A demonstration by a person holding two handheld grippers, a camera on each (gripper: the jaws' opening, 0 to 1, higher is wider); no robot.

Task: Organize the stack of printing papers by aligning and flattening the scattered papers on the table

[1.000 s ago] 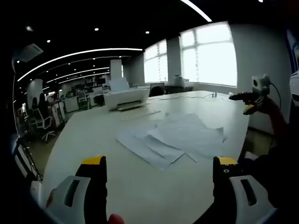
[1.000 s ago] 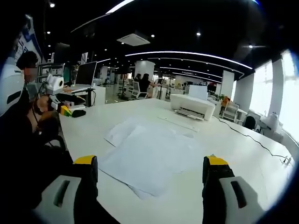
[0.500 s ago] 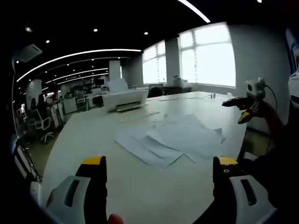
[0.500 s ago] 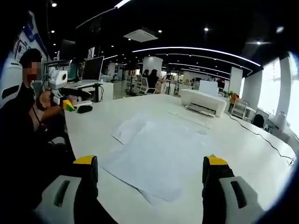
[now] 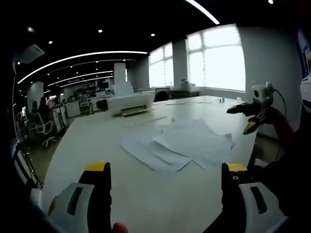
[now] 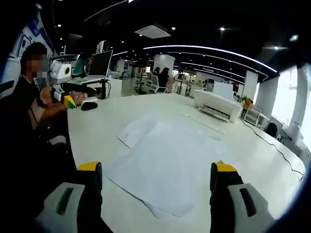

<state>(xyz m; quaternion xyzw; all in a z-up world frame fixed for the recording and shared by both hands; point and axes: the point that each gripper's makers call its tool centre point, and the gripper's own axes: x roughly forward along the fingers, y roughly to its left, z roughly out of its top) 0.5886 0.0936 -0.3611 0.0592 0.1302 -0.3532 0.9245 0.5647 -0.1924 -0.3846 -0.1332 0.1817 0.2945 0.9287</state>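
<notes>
Several white printing papers lie scattered and overlapping on the white table, their edges out of line. In the right gripper view the same papers spread out just ahead of my jaws. My left gripper is open above the table's near part, short of the papers, nothing between its yellow-tipped fingers. My right gripper is open too, held over the near edge of the sheets. It also appears in the left gripper view as the right gripper, held up in a hand beyond the papers.
A white printer stands at the table's far end, also seen as the printer, with a long ruler-like strip before it. A cable runs along the table. A person sits at the left beside a monitor. Office chairs stand behind.
The right gripper view has shifted closer over the papers, which now look larger. In the left gripper view the right gripper has drifted left and slightly down. Papers lie unmoved.
</notes>
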